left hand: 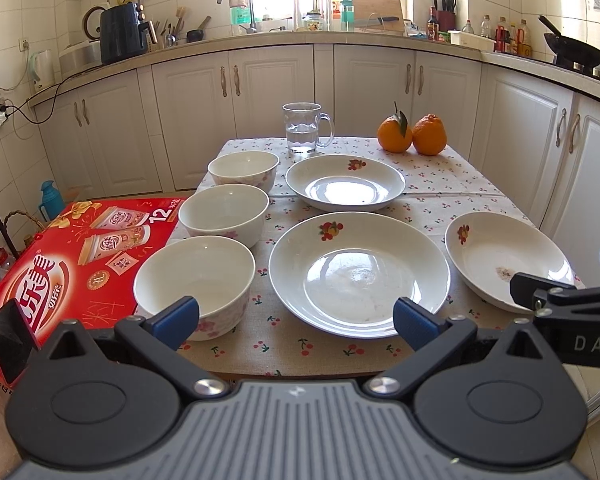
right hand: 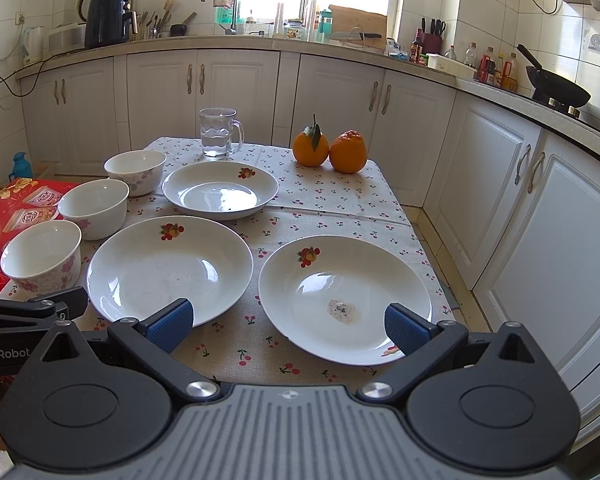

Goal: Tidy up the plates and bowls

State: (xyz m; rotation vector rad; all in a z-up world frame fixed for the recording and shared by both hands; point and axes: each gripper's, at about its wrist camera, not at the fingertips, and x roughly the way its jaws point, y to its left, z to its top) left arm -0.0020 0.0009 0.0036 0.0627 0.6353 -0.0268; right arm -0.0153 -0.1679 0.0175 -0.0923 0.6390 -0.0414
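My right tool (right hand: 288, 326) hangs wide open, nearest the stained plate (right hand: 346, 296); my left tool (left hand: 296, 320), open too, faces the middle plate (left hand: 358, 274).

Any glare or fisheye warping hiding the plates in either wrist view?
Left wrist: window glare on the far white fruit-motif plate, rim still clear. Right wrist: same plate glares mildly; cabinets bow at the edges; plates stay sharp.
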